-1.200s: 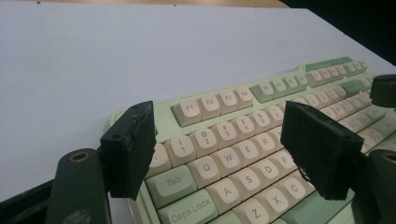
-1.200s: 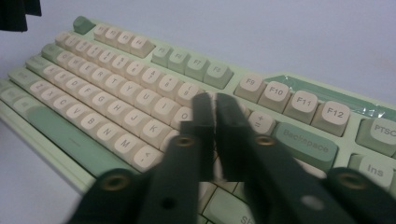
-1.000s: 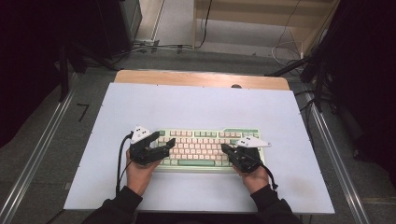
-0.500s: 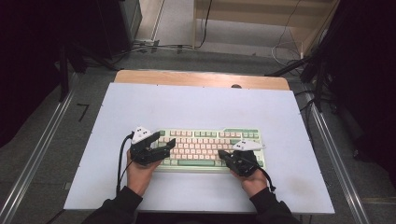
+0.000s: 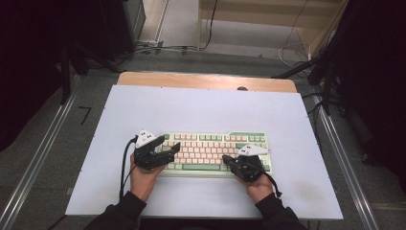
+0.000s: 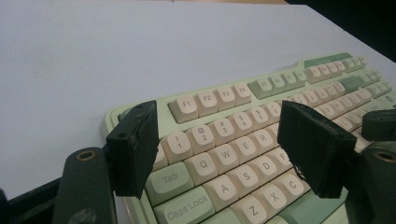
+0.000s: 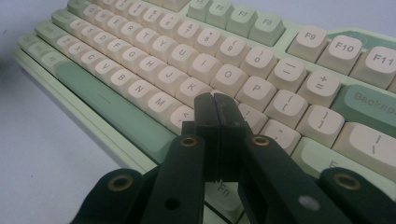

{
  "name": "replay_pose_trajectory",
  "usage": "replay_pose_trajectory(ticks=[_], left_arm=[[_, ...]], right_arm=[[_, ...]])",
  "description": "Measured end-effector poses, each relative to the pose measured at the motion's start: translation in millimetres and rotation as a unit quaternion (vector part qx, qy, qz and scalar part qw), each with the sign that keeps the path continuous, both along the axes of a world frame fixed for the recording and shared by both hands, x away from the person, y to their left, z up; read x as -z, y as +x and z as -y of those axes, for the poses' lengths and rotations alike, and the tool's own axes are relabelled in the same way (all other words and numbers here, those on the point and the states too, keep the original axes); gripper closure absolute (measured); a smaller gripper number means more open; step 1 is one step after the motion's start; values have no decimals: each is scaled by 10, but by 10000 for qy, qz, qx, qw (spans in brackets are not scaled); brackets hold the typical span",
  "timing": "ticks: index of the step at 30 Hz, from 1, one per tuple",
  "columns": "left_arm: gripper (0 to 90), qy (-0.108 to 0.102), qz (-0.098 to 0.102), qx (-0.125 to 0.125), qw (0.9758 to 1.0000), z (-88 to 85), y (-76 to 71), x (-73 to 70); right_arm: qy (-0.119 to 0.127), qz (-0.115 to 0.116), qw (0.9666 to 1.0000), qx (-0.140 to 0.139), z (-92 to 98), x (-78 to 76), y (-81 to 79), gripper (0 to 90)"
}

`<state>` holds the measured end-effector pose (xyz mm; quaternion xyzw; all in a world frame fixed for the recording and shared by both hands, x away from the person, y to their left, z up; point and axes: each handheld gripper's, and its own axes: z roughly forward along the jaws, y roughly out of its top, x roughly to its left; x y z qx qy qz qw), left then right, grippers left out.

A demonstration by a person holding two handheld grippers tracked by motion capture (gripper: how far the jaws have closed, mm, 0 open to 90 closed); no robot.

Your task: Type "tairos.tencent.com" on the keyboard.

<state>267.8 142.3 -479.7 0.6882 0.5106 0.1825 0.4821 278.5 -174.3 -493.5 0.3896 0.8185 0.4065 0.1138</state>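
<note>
A pale green keyboard point(image 5: 215, 149) with cream keys lies on the white tabletop point(image 5: 201, 110), near its front. My left gripper point(image 5: 171, 154) hovers over the keyboard's left end and is open. In the left gripper view the keyboard point(image 6: 243, 121) fills the middle, and my left gripper point(image 6: 217, 116) straddles the Q, W and A keys with nothing between its pads. My right gripper point(image 5: 226, 162) is over the keyboard's lower right part. In the right gripper view my right gripper point(image 7: 215, 100) is shut on nothing, its tip just above the keys of the keyboard point(image 7: 196, 60) near K and L.
A wooden table edge point(image 5: 206, 80) shows behind the white top. Metal rails point(image 5: 38, 158) run along both sides on the floor, and cables point(image 5: 158, 47) lie on the floor behind. Bare white surface lies beyond and beside the keyboard.
My right gripper has shifted slightly toward the keyboard's near edge. The left gripper has stayed where it was, still open.
</note>
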Motion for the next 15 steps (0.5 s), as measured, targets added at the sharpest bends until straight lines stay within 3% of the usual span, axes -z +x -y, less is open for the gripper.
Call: replay_pose_trajectory(ticks=[5,8,10,15], left_arm=[[301,7,-3,11,10000,1,0,1],[302,-4,-4,6,10000,-1,-1,0],[302,-11,-2,-1,10000,-1,-1,0],[302,-10,0,9,10000,0,1,1]], right_arm=[[24,-47,10000,-20,6,17,12,853],[61,-102,9999,-43,10,-8,27,654],[120,-181,9997,-118,21,-39,46,566],[412,52,9991,0,81,-157,44,468]])
